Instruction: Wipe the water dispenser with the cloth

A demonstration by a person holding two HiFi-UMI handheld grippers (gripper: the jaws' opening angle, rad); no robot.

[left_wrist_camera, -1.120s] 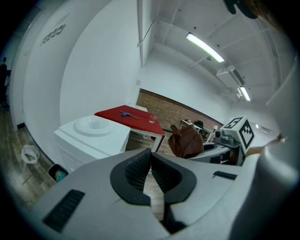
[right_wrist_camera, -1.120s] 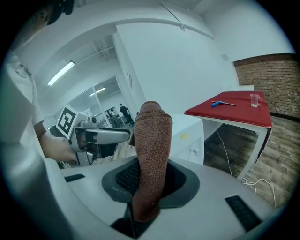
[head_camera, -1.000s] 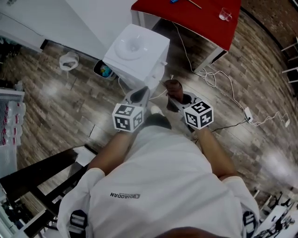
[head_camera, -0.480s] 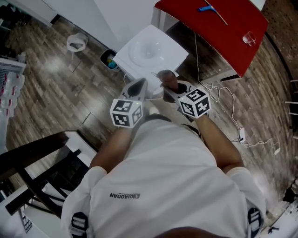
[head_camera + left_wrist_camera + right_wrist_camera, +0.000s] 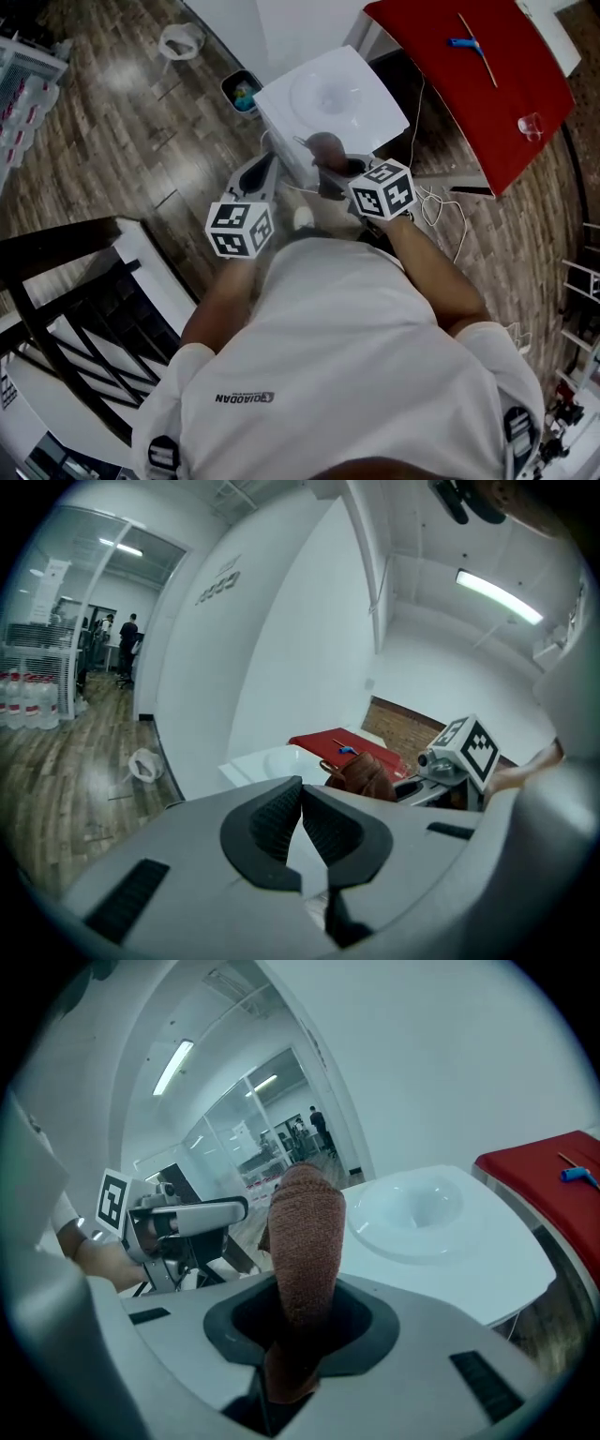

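Note:
The white water dispenser (image 5: pixel 336 99) stands on the wood floor, seen from above with its round bottle well on top. My right gripper (image 5: pixel 330 172) is shut on a brown cloth (image 5: pixel 326 146) that sticks up at the dispenser's near edge. In the right gripper view the cloth (image 5: pixel 306 1237) stands upright between the jaws, with the dispenser top (image 5: pixel 441 1232) just beyond. My left gripper (image 5: pixel 259 174) hovers left of the cloth beside the dispenser's near corner. Seen through its own camera, the left gripper (image 5: pixel 301 795) is shut on nothing, and the cloth (image 5: pixel 362 776) lies to its right.
A red table (image 5: pixel 478 84) stands right of the dispenser, carrying a blue tool (image 5: pixel 462 43) and a clear cup (image 5: pixel 531 125). A small bin (image 5: pixel 242 91) sits left of the dispenser. White cables (image 5: pixel 441 206) trail on the floor. A black frame (image 5: pixel 84 309) lies at lower left.
Both grippers have closed in on the dispenser. The cloth in the right gripper now stands at the dispenser's near edge. The head view has swung round.

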